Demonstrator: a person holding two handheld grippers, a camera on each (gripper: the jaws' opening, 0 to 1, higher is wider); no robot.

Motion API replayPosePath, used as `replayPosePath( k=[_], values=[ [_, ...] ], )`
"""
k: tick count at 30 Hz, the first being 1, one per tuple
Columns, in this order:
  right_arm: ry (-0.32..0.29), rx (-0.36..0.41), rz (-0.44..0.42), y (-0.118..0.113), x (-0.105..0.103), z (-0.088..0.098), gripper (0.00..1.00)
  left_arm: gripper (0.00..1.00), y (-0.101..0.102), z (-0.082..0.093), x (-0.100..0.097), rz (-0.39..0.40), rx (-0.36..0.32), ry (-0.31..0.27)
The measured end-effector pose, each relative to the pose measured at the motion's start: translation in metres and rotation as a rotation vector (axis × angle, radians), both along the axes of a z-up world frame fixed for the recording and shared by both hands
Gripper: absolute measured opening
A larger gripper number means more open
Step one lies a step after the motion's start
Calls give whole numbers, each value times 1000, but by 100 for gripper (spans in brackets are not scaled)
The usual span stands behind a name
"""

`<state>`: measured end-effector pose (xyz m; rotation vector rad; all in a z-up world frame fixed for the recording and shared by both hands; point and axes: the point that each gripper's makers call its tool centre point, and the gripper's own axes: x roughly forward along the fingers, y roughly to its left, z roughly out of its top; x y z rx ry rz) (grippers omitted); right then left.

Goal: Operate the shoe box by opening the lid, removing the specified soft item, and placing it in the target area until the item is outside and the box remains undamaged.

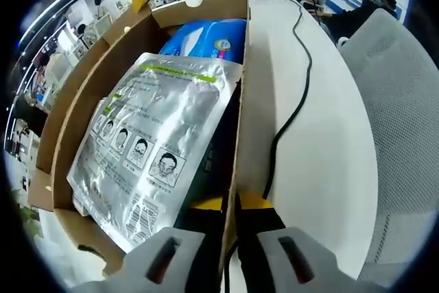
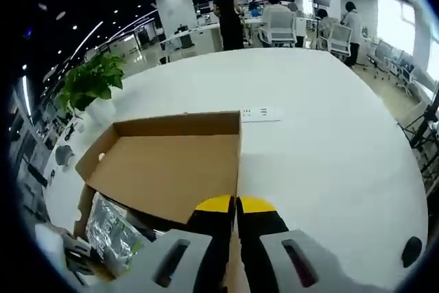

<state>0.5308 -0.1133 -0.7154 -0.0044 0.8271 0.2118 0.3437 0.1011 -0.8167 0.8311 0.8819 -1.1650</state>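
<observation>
A white table (image 1: pixel 322 156) carries an open cardboard shoe box (image 1: pixel 75 94), and in the right gripper view its raised lid (image 2: pixel 171 169) stands open with a potted plant (image 2: pixel 92 80) and office chairs (image 2: pixel 278 25) well beyond it. Inside the box lies a silver face-mask pouch (image 1: pixel 151 142) over a blue soft pack (image 1: pixel 209 38), while a black cable (image 1: pixel 295 94) trails across the table just beside the box's wall. The left tongs (image 1: pixel 230 204) are clamped on the box's side wall, and the right tongs (image 2: pixel 235 205) are pinched together on the lid's edge.
</observation>
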Motion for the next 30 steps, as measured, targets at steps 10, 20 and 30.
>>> replayPosePath(
  k=[10, 20, 30],
  values=[
    [-14, -13, 77, 2, -9, 15, 6, 4, 0, 0, 0, 2, -1, 2],
    [-34, 134, 110, 2, -26, 35, 21, 4, 0, 0, 0, -10, 5, -18],
    [-13, 274, 17, -36, -46, 49, 22, 4, 0, 0, 0, -12, 5, -20]
  ],
)
